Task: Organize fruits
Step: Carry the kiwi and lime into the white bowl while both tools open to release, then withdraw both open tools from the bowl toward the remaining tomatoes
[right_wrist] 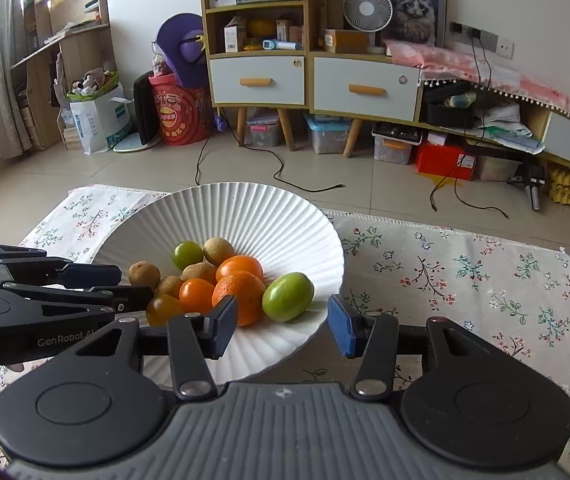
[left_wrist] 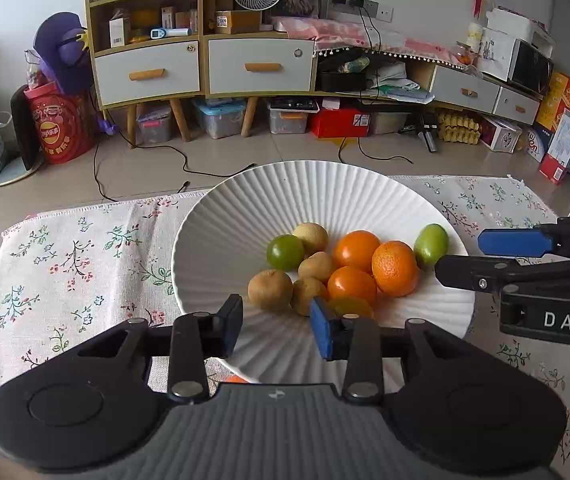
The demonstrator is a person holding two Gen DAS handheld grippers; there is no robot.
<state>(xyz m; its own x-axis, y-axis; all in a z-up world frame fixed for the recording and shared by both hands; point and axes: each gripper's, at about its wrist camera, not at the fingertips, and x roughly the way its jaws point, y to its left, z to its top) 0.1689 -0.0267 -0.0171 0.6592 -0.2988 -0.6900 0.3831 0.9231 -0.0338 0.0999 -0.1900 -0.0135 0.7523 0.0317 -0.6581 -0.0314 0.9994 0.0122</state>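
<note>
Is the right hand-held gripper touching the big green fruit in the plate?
Apart. The right wrist view shows the open right hand-held gripper with bare plate between its fingers and the green fruit.

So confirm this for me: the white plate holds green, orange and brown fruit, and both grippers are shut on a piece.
Wrong on the grippers. The left gripper and right gripper are both open and hold nothing, as each wrist view shows. The rest stands: the white plate holds green fruit, orange fruit and brown fruit.
</note>
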